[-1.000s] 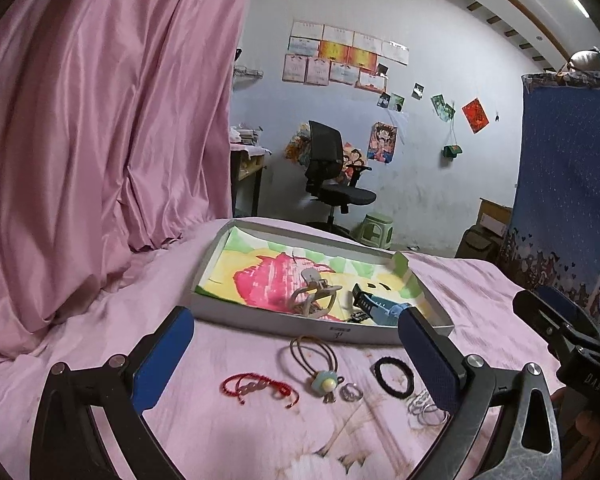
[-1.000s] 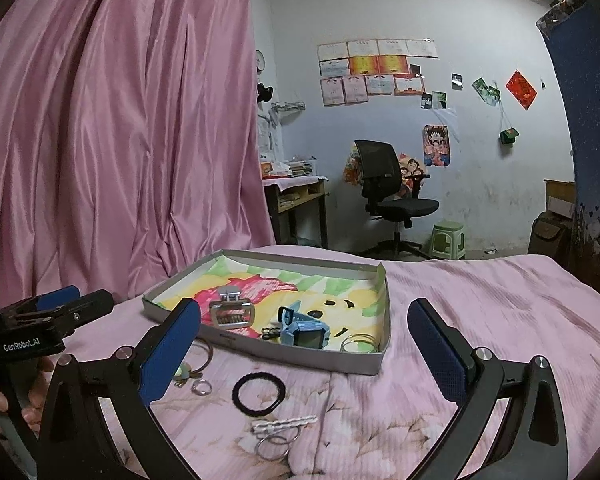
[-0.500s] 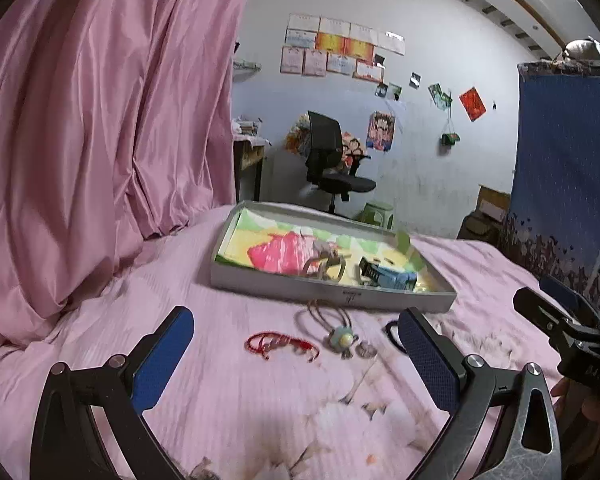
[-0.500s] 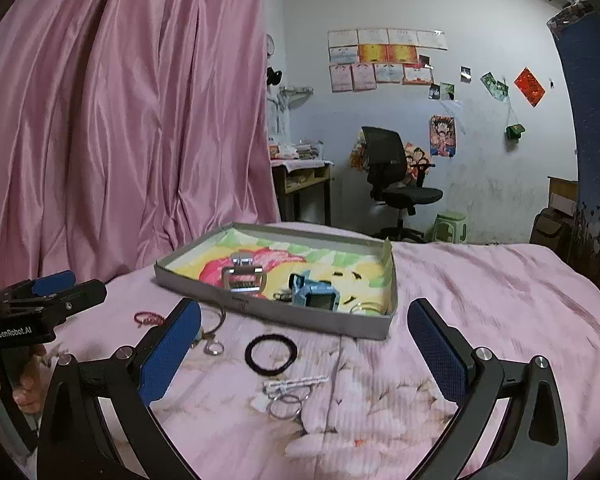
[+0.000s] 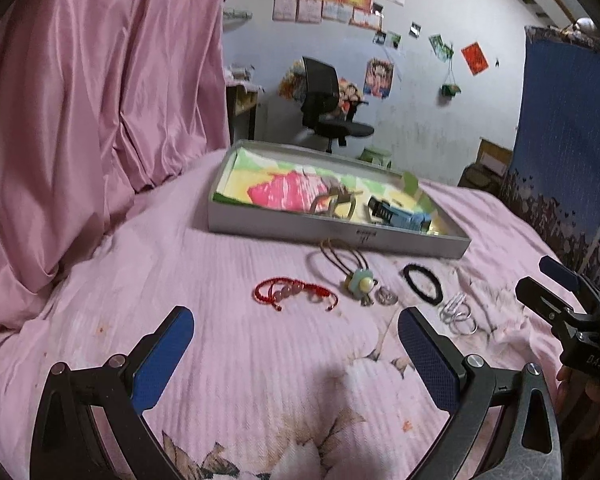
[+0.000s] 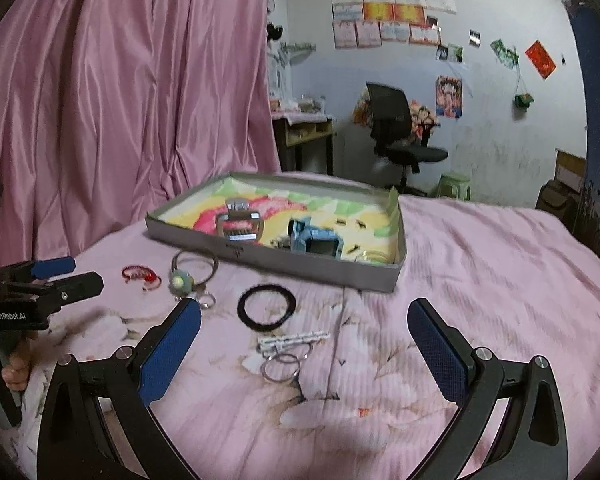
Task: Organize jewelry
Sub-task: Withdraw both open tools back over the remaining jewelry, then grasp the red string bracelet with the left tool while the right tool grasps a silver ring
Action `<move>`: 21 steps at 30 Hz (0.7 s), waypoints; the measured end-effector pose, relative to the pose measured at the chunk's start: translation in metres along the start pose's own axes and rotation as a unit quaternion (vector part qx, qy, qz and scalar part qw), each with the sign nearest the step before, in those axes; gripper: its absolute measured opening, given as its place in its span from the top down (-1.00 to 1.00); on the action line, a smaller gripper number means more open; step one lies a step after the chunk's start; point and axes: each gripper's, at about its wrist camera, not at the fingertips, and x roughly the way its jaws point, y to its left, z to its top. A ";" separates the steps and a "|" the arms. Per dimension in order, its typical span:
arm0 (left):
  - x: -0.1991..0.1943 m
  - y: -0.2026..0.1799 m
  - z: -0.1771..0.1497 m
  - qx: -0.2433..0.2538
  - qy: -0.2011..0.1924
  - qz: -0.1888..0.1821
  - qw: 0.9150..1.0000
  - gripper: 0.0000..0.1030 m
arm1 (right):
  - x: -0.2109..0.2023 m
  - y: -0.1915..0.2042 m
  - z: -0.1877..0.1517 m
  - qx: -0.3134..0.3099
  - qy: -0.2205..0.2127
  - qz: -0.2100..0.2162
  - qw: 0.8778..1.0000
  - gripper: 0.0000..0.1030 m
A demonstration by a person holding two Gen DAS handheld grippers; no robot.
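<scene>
the jewelry is lying in a loose row on the pink bedspread (image 5: 228, 360), just in front of a shallow grey tray (image 5: 284, 230). from left to right in the left wrist view there is a red cord bracelet (image 5: 292, 291), a brown hair tie with a pale green and yellow charm (image 5: 358, 280), a small silver ring (image 5: 386, 296) just beside the charm, a black band (image 5: 422, 283), and a cluster of silver hoops with a white clip (image 5: 456, 312). the hair tie's loop is reaching almost to the tray's front wall; whether it is touching cannot be told.

inside the tray, on its bright pink, yellow and green lining, a hair claw (image 6: 240, 226) is sitting next to a light blue watch (image 6: 316, 240), with a few small dark pieces (image 6: 350, 222) and a thin ring (image 6: 374, 257) lying toward the right end.

the left gripper (image 5: 296, 354) is hovering above the bedspread with its blue-padded fingers spread wide and nothing between them, the red bracelet lying just beyond them. the right gripper (image 6: 304, 344) is also gaping wide and empty, with the hoops and clip lying between its fingers in its own view and the black band (image 6: 266, 306) just past them. each gripper is showing at the edge of the other's view, with a hand (image 6: 14, 368) holding the left one.

behind the bed, a pink curtain (image 6: 120, 100) is hanging on the left, and a black office chair (image 6: 400, 132) is standing by a wall covered with posters (image 6: 392, 16).
</scene>
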 end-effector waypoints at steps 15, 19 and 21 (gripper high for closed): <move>0.038 0.002 0.012 0.014 0.073 -0.003 0.997 -0.98 | 0.039 -0.002 -0.016 0.010 0.092 0.030 0.995 -0.87; 0.049 0.005 0.019 0.013 0.081 -0.012 0.997 -0.85 | 0.048 0.001 -0.018 0.009 0.110 0.043 0.993 -0.55; 0.055 0.008 0.022 0.009 0.086 -0.017 0.996 -0.71 | 0.052 0.002 -0.018 0.008 0.118 0.047 0.992 -0.37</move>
